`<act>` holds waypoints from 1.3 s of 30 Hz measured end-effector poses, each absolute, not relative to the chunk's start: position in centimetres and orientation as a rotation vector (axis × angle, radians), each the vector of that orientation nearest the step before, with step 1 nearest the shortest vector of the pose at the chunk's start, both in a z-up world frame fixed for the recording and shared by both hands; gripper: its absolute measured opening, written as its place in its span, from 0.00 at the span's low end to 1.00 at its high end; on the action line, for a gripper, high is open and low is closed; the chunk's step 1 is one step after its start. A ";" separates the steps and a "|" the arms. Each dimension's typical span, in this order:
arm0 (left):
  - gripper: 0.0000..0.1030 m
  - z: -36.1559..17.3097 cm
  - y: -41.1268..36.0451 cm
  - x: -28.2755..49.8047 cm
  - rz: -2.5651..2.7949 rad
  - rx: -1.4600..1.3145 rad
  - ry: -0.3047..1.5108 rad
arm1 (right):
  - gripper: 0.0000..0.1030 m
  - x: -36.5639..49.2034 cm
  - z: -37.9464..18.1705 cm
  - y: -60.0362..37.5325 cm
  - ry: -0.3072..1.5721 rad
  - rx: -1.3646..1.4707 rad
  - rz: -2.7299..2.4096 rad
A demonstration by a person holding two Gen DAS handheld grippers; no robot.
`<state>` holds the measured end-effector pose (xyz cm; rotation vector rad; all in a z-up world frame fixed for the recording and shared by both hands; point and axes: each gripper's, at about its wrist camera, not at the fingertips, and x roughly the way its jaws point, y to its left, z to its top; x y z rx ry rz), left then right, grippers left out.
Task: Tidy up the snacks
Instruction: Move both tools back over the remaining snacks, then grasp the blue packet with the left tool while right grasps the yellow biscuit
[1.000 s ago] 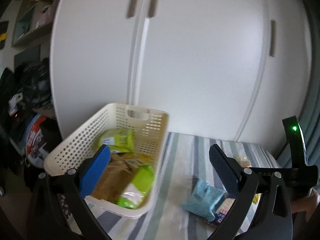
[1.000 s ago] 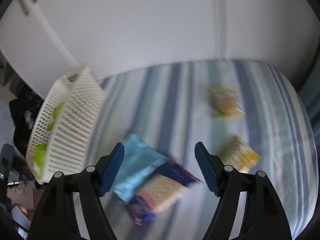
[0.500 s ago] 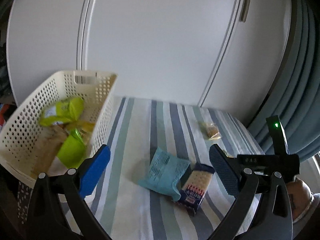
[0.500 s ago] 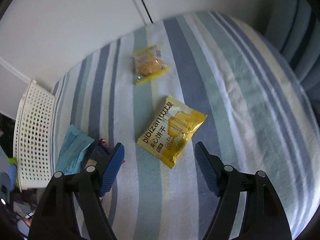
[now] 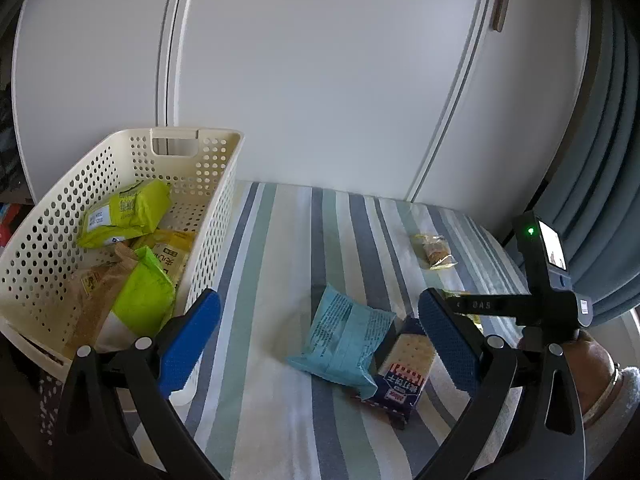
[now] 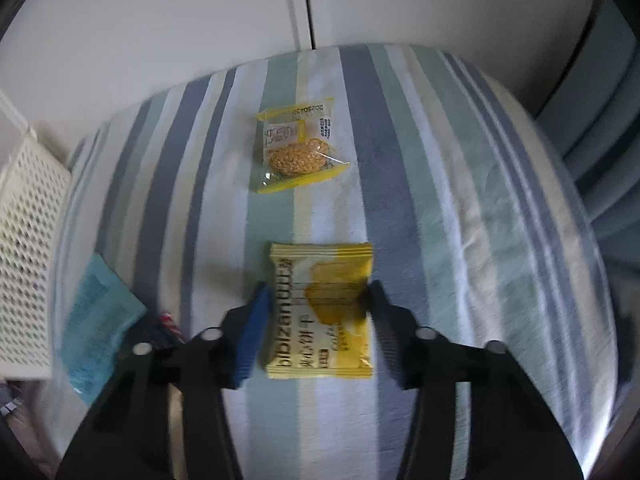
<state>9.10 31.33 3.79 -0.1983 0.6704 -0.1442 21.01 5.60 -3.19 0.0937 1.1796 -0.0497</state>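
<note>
Glossy rectangular yellow packet [image 6: 320, 312] between right gripper [image 6: 316, 308]

Yellow packet [image 6: 320, 312], teal pouch [image 5: 344, 336], striped cloth [image 6: 460, 200]

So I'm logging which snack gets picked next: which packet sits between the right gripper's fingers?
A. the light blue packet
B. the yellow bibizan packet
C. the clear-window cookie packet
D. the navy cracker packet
B: in the right wrist view the right gripper straddles the yellow bibizan packet, one finger at each side edge, jaws not visibly closed on it.
</note>
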 end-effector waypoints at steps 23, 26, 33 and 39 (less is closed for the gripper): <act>0.97 1.0 25.5 11.2 -0.292 0.055 0.767 | 0.45 16.2 -2.0 3.3 1.081 0.193 0.113; 0.97 0.1 25.8 12.3 -0.294 0.023 0.830 | 0.45 16.3 -2.1 3.0 1.078 0.227 0.142; 0.97 -1.6 26.2 14.6 -0.265 -0.017 0.958 | 0.45 16.6 -2.3 3.0 1.082 0.247 0.172; 0.97 -3.1 24.3 16.0 -0.248 0.118 1.046 | 0.46 16.9 -2.5 2.6 1.082 0.261 0.193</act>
